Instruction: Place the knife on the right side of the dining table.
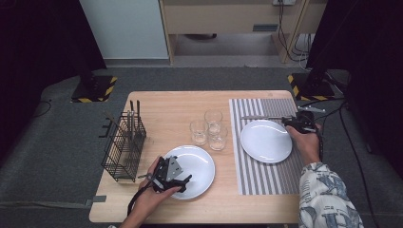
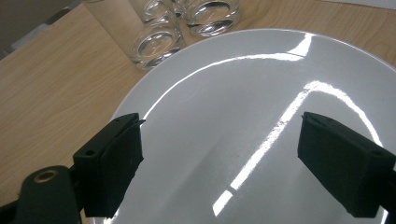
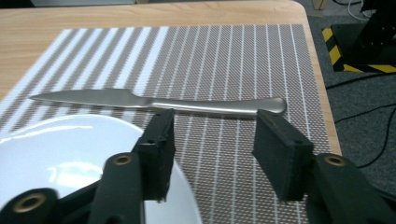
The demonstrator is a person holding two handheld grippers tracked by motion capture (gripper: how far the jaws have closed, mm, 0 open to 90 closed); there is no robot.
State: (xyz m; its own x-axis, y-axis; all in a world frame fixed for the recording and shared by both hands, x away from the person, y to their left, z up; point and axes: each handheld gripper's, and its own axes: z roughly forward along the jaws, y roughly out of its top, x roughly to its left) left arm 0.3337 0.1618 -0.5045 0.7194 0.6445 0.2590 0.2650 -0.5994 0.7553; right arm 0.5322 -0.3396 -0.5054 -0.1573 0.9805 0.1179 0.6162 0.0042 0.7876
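Two things are in play here, and they'll handle very differently. The right gripper hangs just short of a plain silver table knife lying flat across the far end of the grey-and-white striped woven placemat, right beside the round white plate that sits on that mat. Its jaws stand apart with nothing between them, so the knife is loose on the mat.

The knife is stiff, smooth metal and sits very low, so I'd guess it's slippery and awkward to get under. The thicker handle end looks like the place to pinch, across its narrow width, since the blade end is thin and tapers.

The left gripper hovers over the other glossy white plate near the front edge of the wooden bench, jaws wide apart and clamped on nothing. That plate is probably heavy-ish, breakable and slick (all that glare says glazed), so the rim is the only real hold. Three clear drinking glasses stand close behind it, so careful swinging.
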